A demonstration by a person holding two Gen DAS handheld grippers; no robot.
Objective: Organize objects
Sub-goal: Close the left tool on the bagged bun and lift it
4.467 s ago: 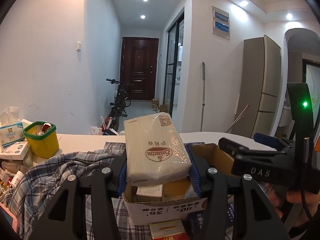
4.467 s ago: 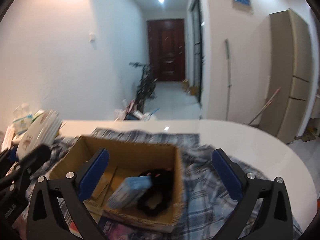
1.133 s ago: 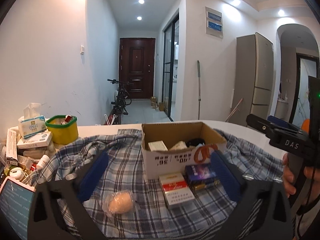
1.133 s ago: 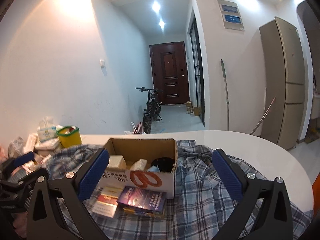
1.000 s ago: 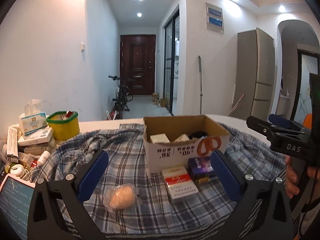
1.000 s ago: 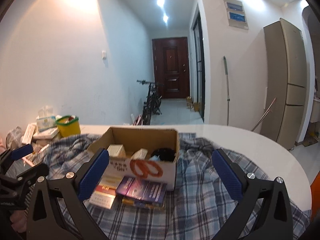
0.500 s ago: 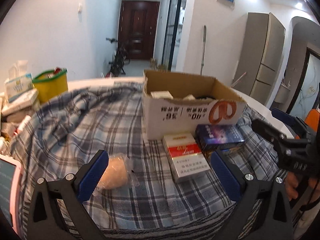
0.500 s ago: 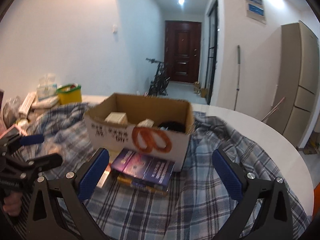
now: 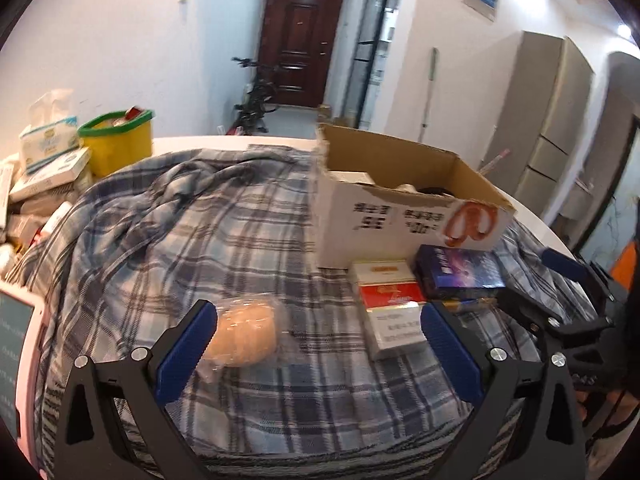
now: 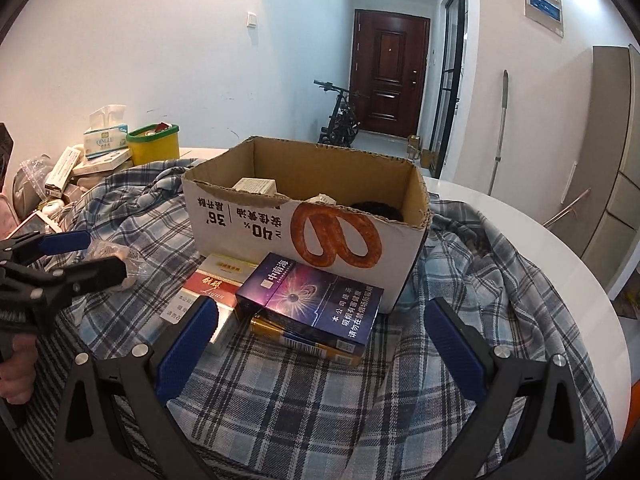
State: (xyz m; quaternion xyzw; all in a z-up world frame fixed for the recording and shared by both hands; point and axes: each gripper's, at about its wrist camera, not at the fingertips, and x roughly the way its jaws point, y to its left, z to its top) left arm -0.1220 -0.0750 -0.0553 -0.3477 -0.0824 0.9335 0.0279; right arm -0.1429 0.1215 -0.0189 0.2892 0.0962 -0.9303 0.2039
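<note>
An open cardboard box (image 9: 404, 216) (image 10: 308, 220) stands on a plaid cloth (image 9: 200, 232) and holds small packs and a dark item. In front of it lie a red-and-white carton (image 9: 390, 304) (image 10: 212, 284) and a purple carton (image 9: 456, 276) (image 10: 312, 296) stacked on a gold one (image 10: 304, 340). A bagged bun (image 9: 244, 332) lies just inside my left gripper's (image 9: 316, 340) left finger. That gripper is open and empty. My right gripper (image 10: 320, 336) is open and empty, with the purple carton between its fingers.
A yellow tub (image 9: 116, 144) (image 10: 154, 144), a tissue box (image 9: 48, 144) (image 10: 106, 138) and stacked packs crowd the table's left side. A tablet (image 9: 16, 344) lies at the near left edge. The white round table edge (image 10: 560, 248) curves at right.
Both grippers have dropped lower and moved closer to the items in front of the box. Earlier the left gripper held a tissue pack over the box; it is now empty.
</note>
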